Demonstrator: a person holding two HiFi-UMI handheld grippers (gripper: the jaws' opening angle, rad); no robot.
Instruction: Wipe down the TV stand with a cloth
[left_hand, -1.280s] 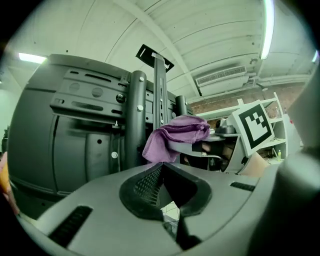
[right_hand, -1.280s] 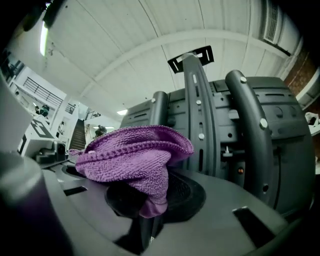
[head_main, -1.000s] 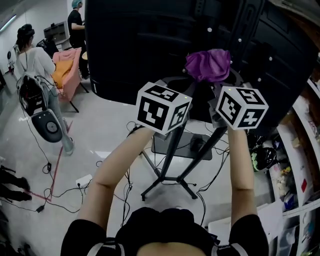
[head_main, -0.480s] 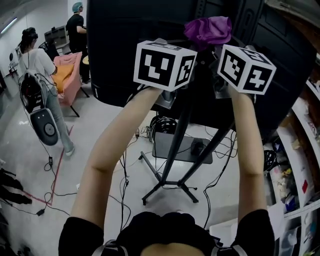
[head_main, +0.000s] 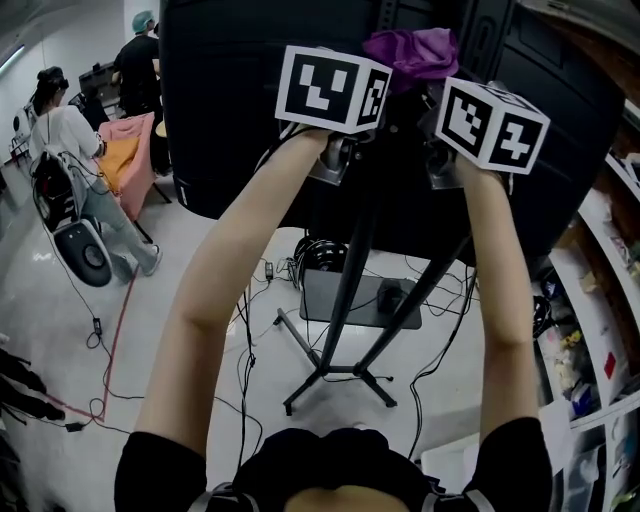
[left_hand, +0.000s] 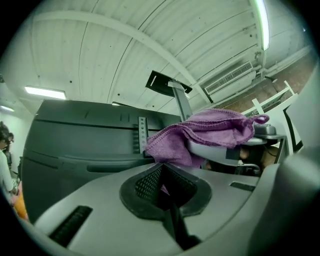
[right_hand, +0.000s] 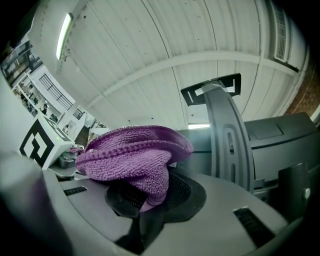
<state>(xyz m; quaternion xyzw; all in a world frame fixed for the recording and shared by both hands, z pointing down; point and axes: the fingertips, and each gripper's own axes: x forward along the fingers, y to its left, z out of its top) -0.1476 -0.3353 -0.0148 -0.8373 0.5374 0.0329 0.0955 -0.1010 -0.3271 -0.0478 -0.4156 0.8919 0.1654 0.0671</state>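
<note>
Inspecting the TV stand (head_main: 345, 290), I find left gripper (left_hand: 162, 187) and right gripper (right_hand: 150, 200) jaws both pinching the purple cloth (head_main: 410, 50); cables (head_main: 245, 340) cross the floor (head_main: 160, 250) below it, shelves (head_main: 600, 300) crowd its right.

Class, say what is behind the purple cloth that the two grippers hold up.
The TV's dark back panel and the stand's upright post show around the cloth. The patch it covers is hidden.

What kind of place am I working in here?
Likely a lab or studio, not a home: loose cables on the floor, cluttered shelves, a TV on a floor stand.
</note>
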